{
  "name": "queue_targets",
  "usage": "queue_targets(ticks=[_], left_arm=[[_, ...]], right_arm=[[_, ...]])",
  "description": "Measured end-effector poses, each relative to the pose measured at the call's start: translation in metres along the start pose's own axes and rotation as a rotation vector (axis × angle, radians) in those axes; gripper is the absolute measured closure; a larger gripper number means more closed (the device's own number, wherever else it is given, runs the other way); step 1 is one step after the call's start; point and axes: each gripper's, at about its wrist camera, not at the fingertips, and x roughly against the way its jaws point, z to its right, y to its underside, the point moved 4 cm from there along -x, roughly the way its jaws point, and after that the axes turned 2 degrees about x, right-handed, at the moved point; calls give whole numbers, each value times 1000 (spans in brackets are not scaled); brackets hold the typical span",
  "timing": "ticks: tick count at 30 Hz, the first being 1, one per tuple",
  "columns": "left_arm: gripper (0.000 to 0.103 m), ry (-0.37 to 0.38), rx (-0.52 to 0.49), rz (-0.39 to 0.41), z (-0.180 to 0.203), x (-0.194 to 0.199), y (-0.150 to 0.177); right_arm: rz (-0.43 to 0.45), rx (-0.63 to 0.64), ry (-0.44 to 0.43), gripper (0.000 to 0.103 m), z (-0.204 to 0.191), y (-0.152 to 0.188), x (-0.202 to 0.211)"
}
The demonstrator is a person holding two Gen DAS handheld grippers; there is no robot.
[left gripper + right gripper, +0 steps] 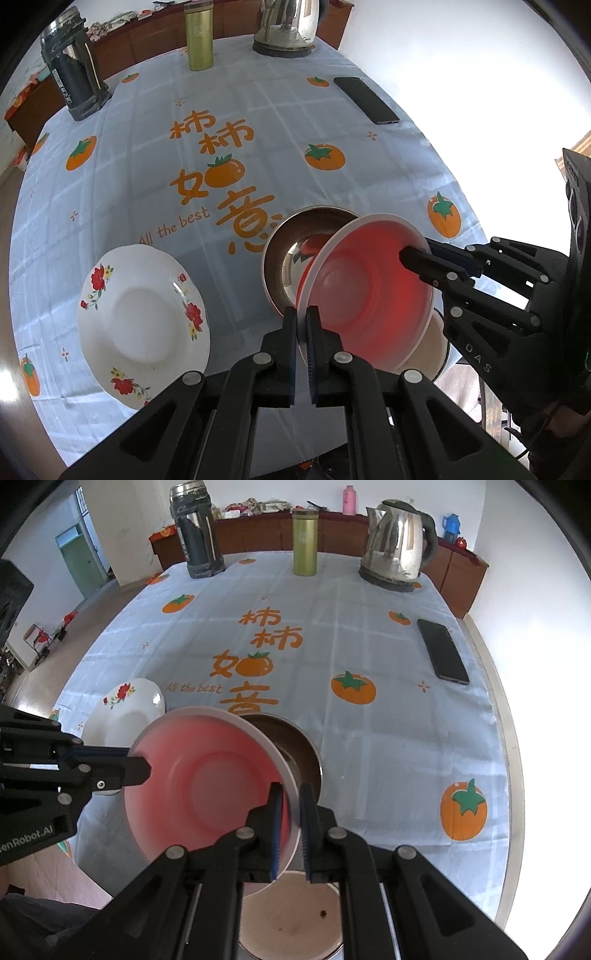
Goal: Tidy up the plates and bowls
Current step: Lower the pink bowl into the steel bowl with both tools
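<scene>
The red bowl (369, 291) is held tilted in the air above the counter (147, 184), just over the metal bowl (291, 254) that sits on the cloth. The left hand-held gripper (302, 321) pinches the red bowl's white rim, one finger on each side. The right hand-held gripper (291, 797) grips the opposite edge of the same rim, its pads pressed against it. In the left wrist view the right hand-held gripper (410, 256) reaches in from the right, with one finger lying inside the bowl.

To the left of the bowls a white plate (144, 325) with red flowers lies flat on the cloth, apart from them. Farther back on the counter are a black phone (365, 99), a steel kettle (286, 26), a green flask (199, 37) and a dark flask (74, 62).
</scene>
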Motion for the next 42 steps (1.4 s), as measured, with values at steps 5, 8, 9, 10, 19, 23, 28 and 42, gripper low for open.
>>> queue_targets(ticks=[5, 8, 9, 10, 19, 23, 28, 42], left_arm=[[97, 0, 2, -1, 0, -1, -1], [97, 0, 3, -2, -1, -2, -2], [97, 0, 3, -3, -1, -3, -2], [97, 0, 3, -3, -1, -4, -3], [97, -1, 3, -7, -3, -7, -3], [97, -1, 4, -9, -3, -8, -3], [97, 2, 5, -16, -5, -11, -4], [97, 20, 24, -47, -8, -22, -7]], right_arm=[[-3, 2, 1, 95, 2, -2, -2], [-5, 3, 1, 95, 3, -3, -3], [-5, 4, 1, 95, 3, -3, -3], [-6, 3, 1, 94, 3, -3, -4], [-12, 6, 1, 94, 4, -6, -8], [-18, 9, 3, 94, 4, -7, -11], [-26, 14, 3, 94, 4, -8, -15], [-50, 20, -2, 94, 6, -10, -22]])
